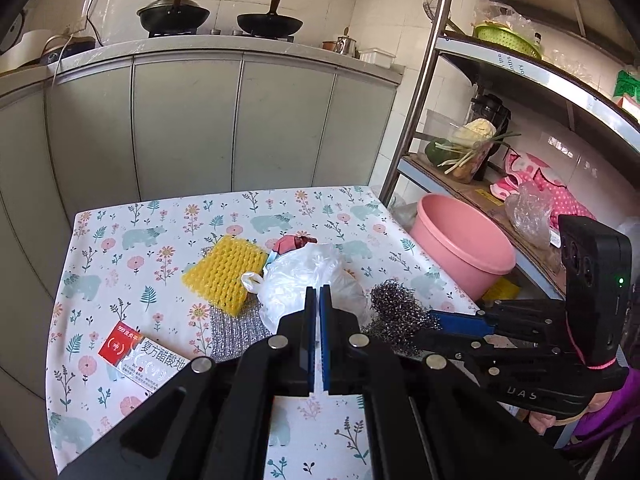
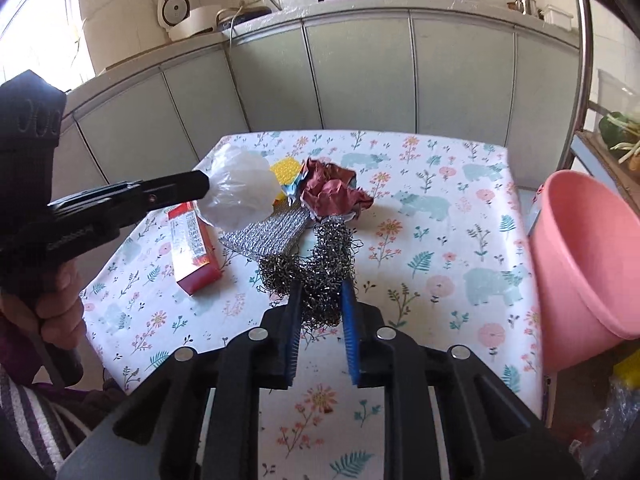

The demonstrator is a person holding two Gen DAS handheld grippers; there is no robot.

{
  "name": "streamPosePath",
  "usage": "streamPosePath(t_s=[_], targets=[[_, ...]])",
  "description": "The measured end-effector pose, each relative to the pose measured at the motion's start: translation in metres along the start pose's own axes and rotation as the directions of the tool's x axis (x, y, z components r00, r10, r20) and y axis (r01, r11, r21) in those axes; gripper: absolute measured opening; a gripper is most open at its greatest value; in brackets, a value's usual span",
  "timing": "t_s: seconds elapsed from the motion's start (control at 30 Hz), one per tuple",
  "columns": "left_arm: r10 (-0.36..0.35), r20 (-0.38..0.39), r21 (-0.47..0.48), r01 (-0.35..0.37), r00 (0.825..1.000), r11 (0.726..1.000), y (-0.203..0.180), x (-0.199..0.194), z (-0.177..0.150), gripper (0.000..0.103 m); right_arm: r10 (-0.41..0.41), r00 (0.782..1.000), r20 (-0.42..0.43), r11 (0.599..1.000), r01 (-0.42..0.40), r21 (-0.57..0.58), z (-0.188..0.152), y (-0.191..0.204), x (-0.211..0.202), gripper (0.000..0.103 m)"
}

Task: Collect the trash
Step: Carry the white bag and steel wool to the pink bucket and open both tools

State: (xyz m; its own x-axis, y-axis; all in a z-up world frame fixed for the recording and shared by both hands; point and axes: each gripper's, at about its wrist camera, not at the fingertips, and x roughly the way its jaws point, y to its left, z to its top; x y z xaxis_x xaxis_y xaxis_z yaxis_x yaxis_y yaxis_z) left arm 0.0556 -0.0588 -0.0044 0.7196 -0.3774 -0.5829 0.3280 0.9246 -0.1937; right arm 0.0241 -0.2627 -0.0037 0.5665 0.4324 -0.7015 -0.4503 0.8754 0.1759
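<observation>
The left gripper [image 1: 319, 300] is clenched on a thin fold of the white plastic bag [image 2: 239, 187]; in the right wrist view the bag balloons out straight from the jaw tips, lifted off the flowered tablecloth [image 2: 440, 240]. The right gripper [image 2: 320, 292] grasps the steel wool scourer [image 2: 316, 256], its blue pads [image 2: 348, 320] pressing on each flank of the tangle. The wad runs long along the line of the jaws and spills forward past their tips.

Ahead of the right jaws, beyond the scourer, lies a silver mesh cloth [image 2: 266, 232], then crumpled red-brown wrapper [image 2: 332, 192] and a yellow sponge [image 1: 226, 272]. To their left lies a red and white medicine box [image 1: 140, 356], long axis slanting away from the jaws; it reads "999" and "复方醋酸地", the rest hidden behind the left gripper. To their right, past the table edge, stands a pink basin [image 2: 592, 272]. The right gripper's body shows the letters "UAS".
</observation>
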Motion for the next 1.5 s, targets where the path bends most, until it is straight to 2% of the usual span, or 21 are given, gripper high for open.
streamPosePath(t_s=[0.43, 0.77, 0.9, 1.17, 1.5], targets=[[-0.055, 0.038, 0.074, 0.052, 0.998, 0.996, -0.044, -0.003, 0.015, 0.001, -0.054, 0.992, 0.111, 0.997, 0.049, 0.054, -0.006, -0.019, -0.056, 0.019], [-0.140, 0.071, 0.156, 0.127, 0.988, 0.979, -0.091, 0.004, 0.039, 0.001, -0.164, 0.969, 0.183, 0.981, 0.141, 0.136, -0.015, -0.051, -0.095, 0.019], [-0.174, 0.077, 0.178, 0.158, 0.982, 0.971, -0.109, 0.012, 0.049, 0.001, -0.225, 0.950, 0.217, 0.965, 0.187, 0.182, -0.017, -0.069, -0.110, 0.019], [-0.229, 0.084, 0.206, 0.208, 0.970, 0.956, -0.142, 0.038, 0.068, 0.001, -0.363, 0.896, 0.257, 0.918, 0.295, 0.266, -0.017, -0.109, -0.131, 0.019], [-0.291, 0.071, 0.210, 0.271, 0.954, 0.939, -0.179, 0.083, 0.080, 0.001, -0.447, 0.854, 0.266, 0.872, 0.351, 0.340, -0.018, -0.146, -0.124, 0.019]])
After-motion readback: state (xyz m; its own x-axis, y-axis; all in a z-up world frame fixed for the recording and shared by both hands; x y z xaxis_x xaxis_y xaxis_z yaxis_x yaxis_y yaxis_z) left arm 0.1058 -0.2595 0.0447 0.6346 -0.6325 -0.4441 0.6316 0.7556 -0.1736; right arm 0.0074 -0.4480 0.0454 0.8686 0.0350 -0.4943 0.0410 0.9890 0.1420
